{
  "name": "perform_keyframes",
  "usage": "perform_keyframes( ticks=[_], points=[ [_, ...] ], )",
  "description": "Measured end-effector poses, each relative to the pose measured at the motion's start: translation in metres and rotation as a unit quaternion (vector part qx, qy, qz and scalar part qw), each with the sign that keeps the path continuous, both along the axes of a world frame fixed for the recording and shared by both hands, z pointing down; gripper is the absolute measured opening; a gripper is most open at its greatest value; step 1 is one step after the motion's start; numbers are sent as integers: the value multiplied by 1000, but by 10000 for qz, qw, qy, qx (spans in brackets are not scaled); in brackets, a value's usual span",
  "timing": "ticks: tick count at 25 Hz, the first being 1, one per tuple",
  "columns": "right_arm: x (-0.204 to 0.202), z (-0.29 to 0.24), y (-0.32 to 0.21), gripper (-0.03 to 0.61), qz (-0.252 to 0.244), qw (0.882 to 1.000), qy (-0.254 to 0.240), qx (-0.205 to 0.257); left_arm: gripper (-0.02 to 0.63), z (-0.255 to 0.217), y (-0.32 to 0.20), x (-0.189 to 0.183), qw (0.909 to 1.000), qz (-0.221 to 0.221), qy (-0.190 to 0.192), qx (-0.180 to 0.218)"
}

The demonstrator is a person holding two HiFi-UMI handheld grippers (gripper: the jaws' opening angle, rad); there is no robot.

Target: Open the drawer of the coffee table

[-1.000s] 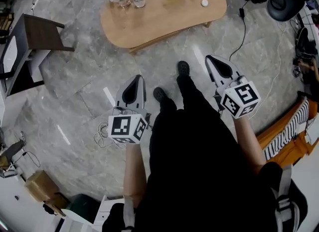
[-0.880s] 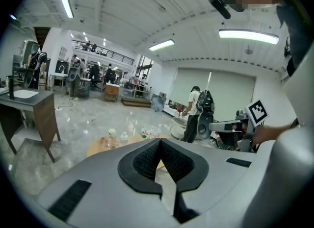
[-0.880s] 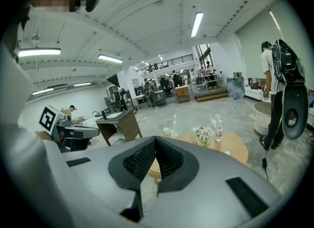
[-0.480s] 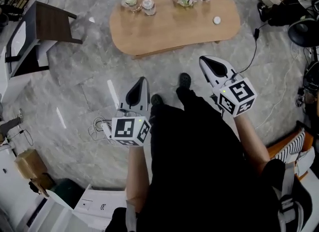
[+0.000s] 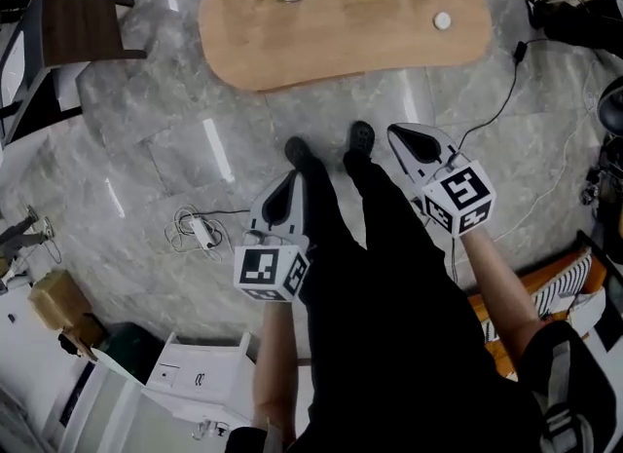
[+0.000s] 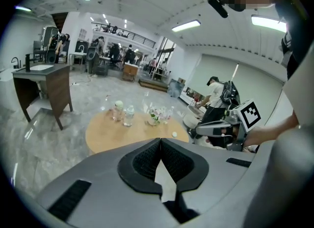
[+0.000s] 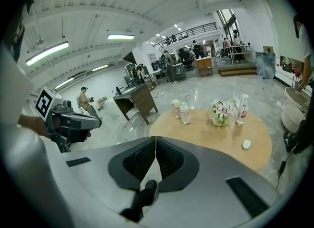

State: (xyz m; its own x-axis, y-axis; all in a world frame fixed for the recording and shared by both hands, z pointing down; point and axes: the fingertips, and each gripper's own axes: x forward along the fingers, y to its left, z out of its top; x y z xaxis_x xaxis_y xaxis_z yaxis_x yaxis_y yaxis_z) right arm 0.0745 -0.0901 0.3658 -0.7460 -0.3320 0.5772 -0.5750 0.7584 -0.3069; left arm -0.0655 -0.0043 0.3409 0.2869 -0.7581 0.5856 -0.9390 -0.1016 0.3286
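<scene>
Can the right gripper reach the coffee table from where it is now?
Probably not yet. The right gripper, jaws shut and empty, hangs short of the coffee table, with bare floor between them. Nothing blocks the way, but no drawer shows in any view.

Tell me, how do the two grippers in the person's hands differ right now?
The right gripper reaches further forward, its tip beside the right shoe; the left gripper sits further back, just behind the left shoe. The right gripper angles inward toward the left; the left gripper points nearly straight at the coffee table. Shared: both have their fingers shut with nothing between them.
</scene>
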Motion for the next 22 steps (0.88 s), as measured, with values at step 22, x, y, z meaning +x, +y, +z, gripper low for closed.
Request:
perform_keyframes(
  ticks=[22],
  points=[
    [-40, 317, -16, 12, 218, 9910, 1268, -357, 14, 325, -45, -56, 9904, 875, 214, -1050]
  ],
)
